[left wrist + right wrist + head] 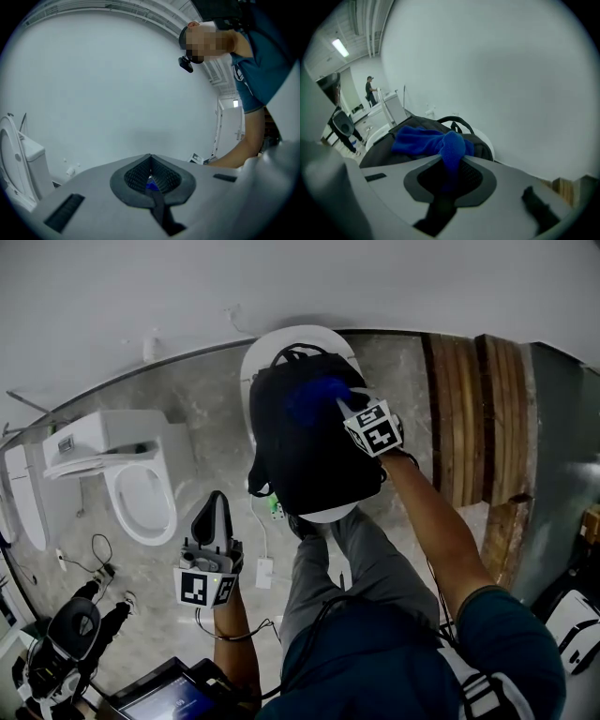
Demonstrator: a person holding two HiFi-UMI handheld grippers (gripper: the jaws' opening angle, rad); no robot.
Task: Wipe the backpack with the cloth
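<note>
Backpack (309, 460) laid flat across white oval seat (314, 335), front panel up for wiping. Blue cloth (317, 397) pinched in right gripper (345, 407), pressed at backpack's far edge near handle. Left gripper (215, 502) clenched on nothing by the looks of it, parked well aside, prob to stay clear.

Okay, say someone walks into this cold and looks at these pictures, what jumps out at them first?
The bright blue cloth catches the eye first, pinched in the jaws of the right gripper and lying on top of the black backpack at the upper middle of the head view. A white toilet stands off to the left. Below the backpack, the left gripper hangs away from it with its jaws together.
</note>
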